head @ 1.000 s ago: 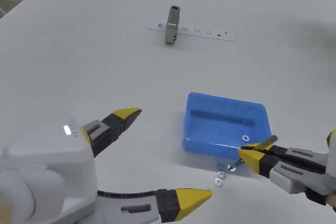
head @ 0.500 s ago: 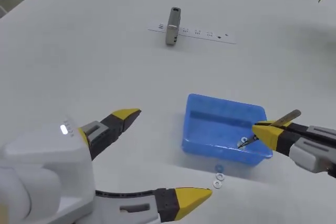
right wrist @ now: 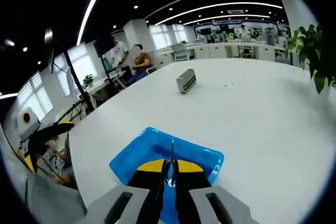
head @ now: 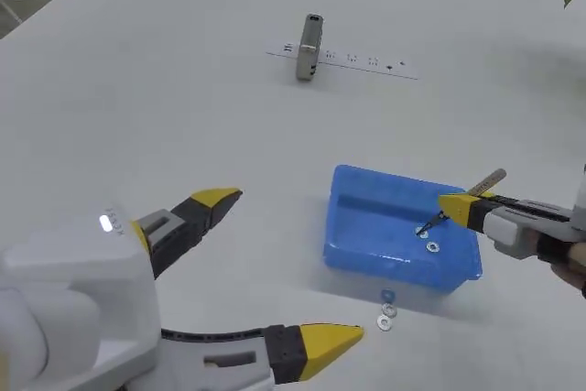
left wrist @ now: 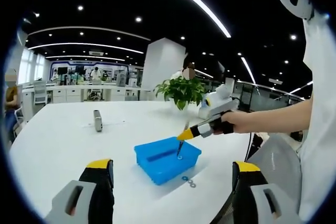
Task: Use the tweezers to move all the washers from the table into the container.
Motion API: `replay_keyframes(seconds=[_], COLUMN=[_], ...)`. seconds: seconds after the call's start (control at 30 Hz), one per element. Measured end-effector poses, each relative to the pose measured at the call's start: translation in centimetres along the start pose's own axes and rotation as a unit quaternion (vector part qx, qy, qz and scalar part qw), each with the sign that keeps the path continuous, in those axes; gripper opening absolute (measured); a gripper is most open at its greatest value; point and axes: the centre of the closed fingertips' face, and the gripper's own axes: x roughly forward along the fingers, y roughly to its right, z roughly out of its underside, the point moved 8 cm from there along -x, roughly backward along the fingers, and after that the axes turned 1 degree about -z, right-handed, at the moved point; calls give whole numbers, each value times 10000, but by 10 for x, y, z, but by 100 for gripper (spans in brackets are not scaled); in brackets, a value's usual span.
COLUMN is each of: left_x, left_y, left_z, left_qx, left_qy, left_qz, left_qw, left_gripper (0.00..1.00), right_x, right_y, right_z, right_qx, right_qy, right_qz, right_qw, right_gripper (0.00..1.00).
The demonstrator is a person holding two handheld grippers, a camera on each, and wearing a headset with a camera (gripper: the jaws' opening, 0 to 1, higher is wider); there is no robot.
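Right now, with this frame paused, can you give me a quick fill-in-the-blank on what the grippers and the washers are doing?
1. The right gripper is shut on the tweezers, whose tips hang over the ____ container.
2. The left gripper is ____, with nothing between its jaws.
3. A few washers lie on the ____, just outside the container.

Missing words: blue; open; table
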Motion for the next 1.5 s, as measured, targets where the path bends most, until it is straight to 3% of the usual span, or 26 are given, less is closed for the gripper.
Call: replay_keyframes(seconds=[0.6, 0.83, 0.97, 1.13, 1.4, 1.5], left_x=[-1, -2, -1, 0, 2, 2], left_y=[-3, -4, -2, -2, -1, 0], left_z=[0, 0, 0, 0, 0, 0], left_qx=[-5, -21, -7, -2, 17, 33], left_qy=[13, 11, -7, -6, -23, -41], left_qz=[-24, -37, -14, 18, 69, 87], left_qw=[10000, 10000, 10000, 10000, 10000, 9999], left_gripper=[95, 95, 95, 95, 95, 94], right_x=[15, 9, 0, -18, -32, -30], right_y=[0, -3, -13, -32, -56, -62], right_z=[6, 4, -3, -9, 6, 22], right_qx=[-231, -270, -129, 22, 125, 35], right_qy=[-339, -198, 181, 757, 919, 676], right_qz=[103, 82, -109, -519, -998, -969], right_qw=[9991, 9994, 9997, 9958, 9907, 9930], right_gripper=[3, 3, 3, 3, 3, 3])
